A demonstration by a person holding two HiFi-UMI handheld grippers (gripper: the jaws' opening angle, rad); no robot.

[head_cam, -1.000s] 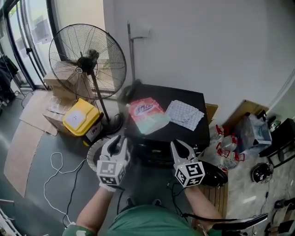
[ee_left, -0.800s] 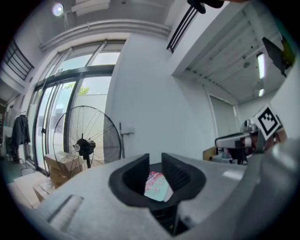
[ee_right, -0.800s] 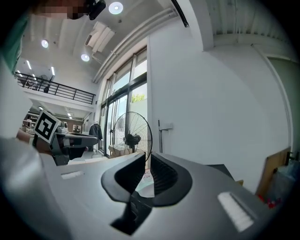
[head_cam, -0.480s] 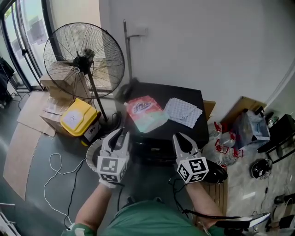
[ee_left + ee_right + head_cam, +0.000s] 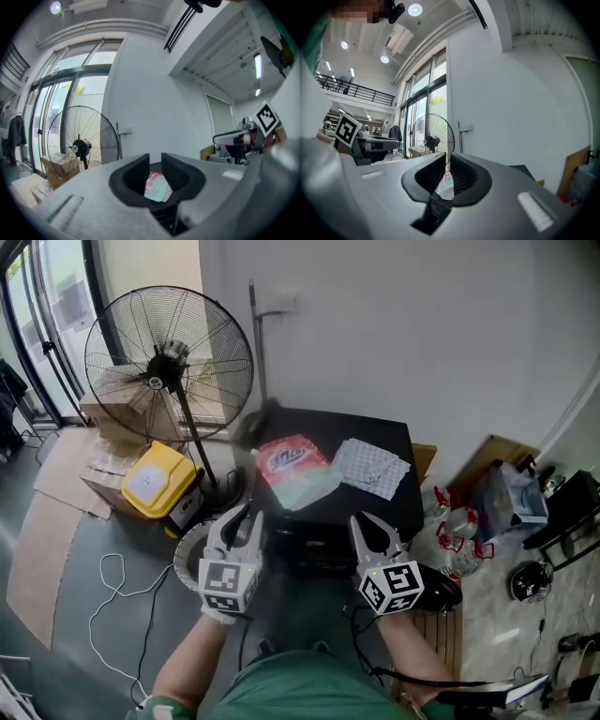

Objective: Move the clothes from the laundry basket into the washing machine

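**No clothes in sight as both grippers are hovering empty in front of the washing machine**

No clothes are showing in any view. A pale round tub (image 5: 187,554), probably the laundry basket, is sitting on the floor just beside the front left corner of the black washing machine (image 5: 375,432). On the machine's top, a pink and green bag (image 5: 292,470) is lying toward the left edge, with a patterned sheet (image 5: 372,468) beside it.

Over the last second almost nothing is changing. The head view is drifting slightly, and both grippers are keeping their places before the machine.

- **Left gripper** (image 5: 242,518): its jaws are standing a little apart, with only the distant bag showing through the gap.
- **Right gripper** (image 5: 371,527): its jaws are resting all but together, gripping nothing.

So no garment is travelling right now. That suits a pause before reaching into the tub, or one after the load is in.

The left gripper is covering most of the tub, so its contents are staying hidden. The machine's door is sitting in shadow, so I cannot tell whether it is open. Nor can I tell whether the sheet is cloth or paper.
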